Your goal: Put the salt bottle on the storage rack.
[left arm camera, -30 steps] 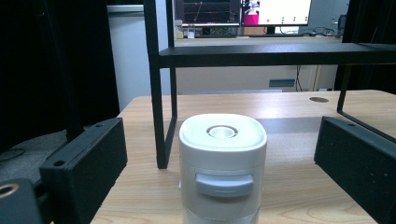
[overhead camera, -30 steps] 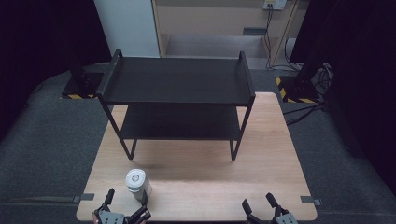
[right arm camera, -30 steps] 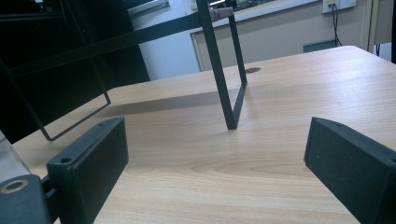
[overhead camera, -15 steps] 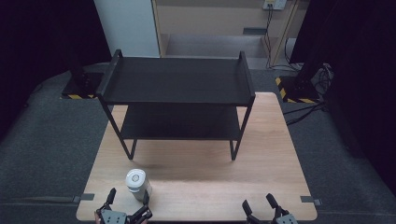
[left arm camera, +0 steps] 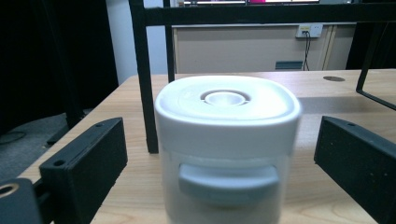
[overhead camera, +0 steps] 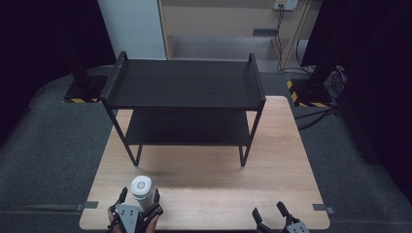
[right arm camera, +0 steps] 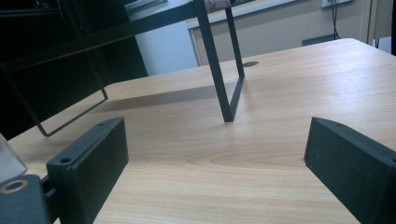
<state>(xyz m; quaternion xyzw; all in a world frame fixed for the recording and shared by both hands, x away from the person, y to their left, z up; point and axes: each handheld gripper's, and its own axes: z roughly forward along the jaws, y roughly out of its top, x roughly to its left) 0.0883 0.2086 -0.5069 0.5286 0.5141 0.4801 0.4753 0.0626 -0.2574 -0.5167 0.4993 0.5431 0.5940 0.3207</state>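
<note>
A white lidded canister (overhead camera: 141, 191) stands upright on the wooden table (overhead camera: 204, 179) near its front left corner. My left gripper (overhead camera: 139, 199) is open, with one jaw on each side of the canister (left arm camera: 227, 144) and gaps between jaws and canister walls. The lid has a round button in its middle and a grey tab shows on the front. My right gripper (overhead camera: 271, 210) is open near the front right edge, with nothing between its jaws (right arm camera: 215, 154). A black two-tier metal rack (overhead camera: 184, 97) stands on the far half of the table.
The rack's legs (right arm camera: 224, 79) rise ahead of the right gripper. Grey carpet surrounds the table. A beige cabinet (overhead camera: 228, 24) and cables lie beyond the rack. Bare wood stretches between the rack and the front edge.
The left gripper has edged forward so that its jaws now flank the canister more closely. The right gripper has barely moved.
</note>
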